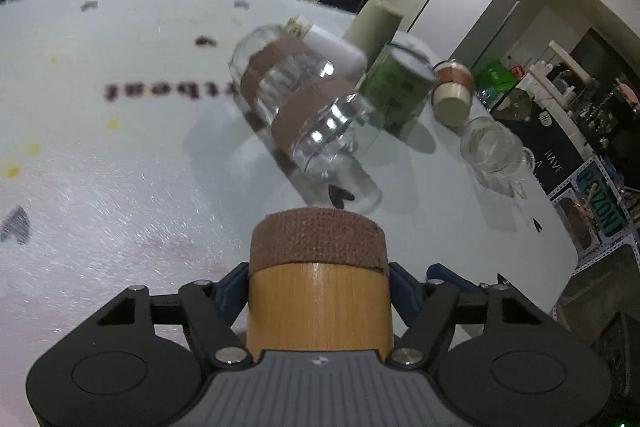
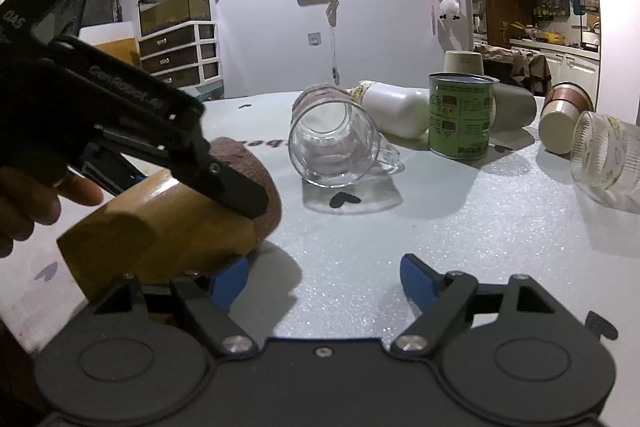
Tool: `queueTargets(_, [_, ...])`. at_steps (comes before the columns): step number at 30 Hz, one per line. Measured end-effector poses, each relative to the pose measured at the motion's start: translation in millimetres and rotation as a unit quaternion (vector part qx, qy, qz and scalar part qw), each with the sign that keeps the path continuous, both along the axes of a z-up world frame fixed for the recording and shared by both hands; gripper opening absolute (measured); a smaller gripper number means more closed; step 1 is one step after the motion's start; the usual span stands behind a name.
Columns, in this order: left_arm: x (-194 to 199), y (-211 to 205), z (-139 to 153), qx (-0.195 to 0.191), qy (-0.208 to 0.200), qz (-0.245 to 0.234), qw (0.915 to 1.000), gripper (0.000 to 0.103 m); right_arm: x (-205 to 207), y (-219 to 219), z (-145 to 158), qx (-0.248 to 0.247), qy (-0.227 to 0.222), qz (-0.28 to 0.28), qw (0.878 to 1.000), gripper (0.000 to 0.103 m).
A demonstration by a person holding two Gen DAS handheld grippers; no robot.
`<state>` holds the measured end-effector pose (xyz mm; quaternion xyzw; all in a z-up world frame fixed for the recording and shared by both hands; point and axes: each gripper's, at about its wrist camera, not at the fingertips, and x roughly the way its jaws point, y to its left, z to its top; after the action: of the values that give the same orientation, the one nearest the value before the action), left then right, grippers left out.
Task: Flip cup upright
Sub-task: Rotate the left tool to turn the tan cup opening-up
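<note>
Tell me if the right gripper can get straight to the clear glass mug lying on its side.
Probably yes. The right gripper is open and holds nothing, and bare table lies between it and the glass mug. The left gripper, shut on the wooden cup, sits off to the side.

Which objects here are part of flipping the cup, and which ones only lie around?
In the job:
- wooden cup
- left gripper, shut on it

Lying about:
- glass mug
- green can
- white bottle
- ribbed glass

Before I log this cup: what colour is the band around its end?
Brown, woven-looking tape on the yellowish wooden cup; the left wrist view shows the band best.
</note>
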<state>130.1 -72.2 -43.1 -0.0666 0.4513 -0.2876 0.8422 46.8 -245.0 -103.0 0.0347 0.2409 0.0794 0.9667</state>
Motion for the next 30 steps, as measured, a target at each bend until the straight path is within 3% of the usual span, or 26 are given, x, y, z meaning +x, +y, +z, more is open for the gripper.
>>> queueTargets(10, [-40, 43, 48, -0.015, -0.088, 0.022, 0.9958, 0.072, -11, 5, 11, -0.004, -0.024, 0.007, 1.0, 0.084])
queueTargets(14, [-40, 61, 58, 0.001, -0.124, 0.048, 0.9911, 0.072, -15, 9, 17, -0.009, -0.034, 0.014, 0.999, 0.084])
queueTargets(18, [-13, 78, 63, 0.04, -0.154, 0.095, 0.9827, 0.072, -17, 13, 19, -0.011, -0.038, 0.018, 0.999, 0.084])
queueTargets(23, [46, 116, 63, 0.107, -0.163, 0.202, 0.9599, 0.072, -17, 14, 17, -0.014, -0.035, 0.02, 0.999, 0.084])
queueTargets(26, [73, 144, 65, 0.122, -0.162, 0.255, 0.9455, 0.072, -17, 13, 16, -0.014, -0.033, 0.016, 0.999, 0.084])
queueTargets(30, [99, 179, 71, 0.162, -0.164, 0.322, 0.918, 0.072, -16, 12, 14, -0.014, -0.03, 0.013, 0.999, 0.084])
